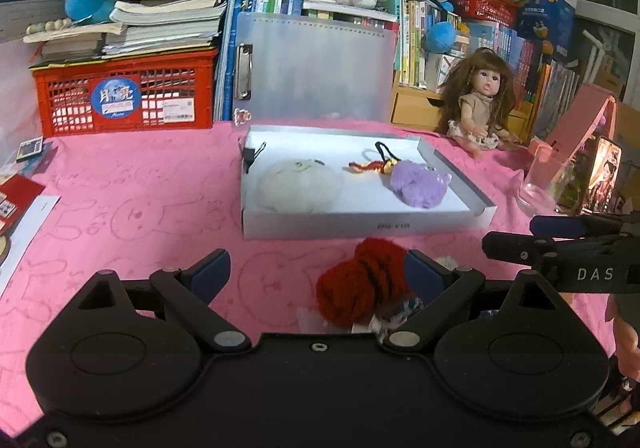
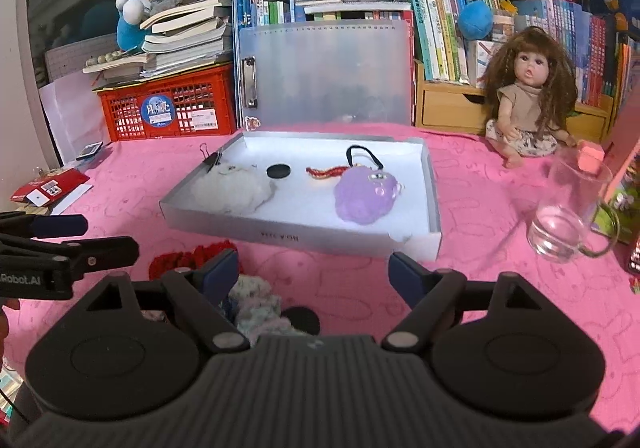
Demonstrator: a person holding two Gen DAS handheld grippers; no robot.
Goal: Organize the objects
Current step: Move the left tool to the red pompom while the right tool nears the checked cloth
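A white shallow box [image 1: 360, 226] [image 2: 304, 234] lies on the pink cloth. In it are a white fluffy toy [image 1: 298, 186] [image 2: 232, 188], a purple fluffy toy [image 1: 418, 182] [image 2: 366, 194], a red tassel charm [image 1: 368, 166] [image 2: 328, 172], a black disc [image 2: 279, 170] and a binder clip [image 2: 212, 159]. A red knitted piece [image 1: 356, 288] [image 2: 188, 258] lies in front of the box. My left gripper [image 1: 316, 268] is open, its right finger beside the red piece. My right gripper [image 2: 314, 268] is open above a pale knitted piece [image 2: 256, 304] and a dark disc [image 2: 300, 320].
A doll [image 1: 480, 100] [image 2: 528, 100] sits at the back right. A glass mug [image 1: 544, 184] [image 2: 568, 216] stands right of the box. A red crate [image 1: 128, 92] [image 2: 168, 108], a clear clipboard [image 1: 316, 68], books and plush toys line the back. Papers [image 1: 20, 208] lie left.
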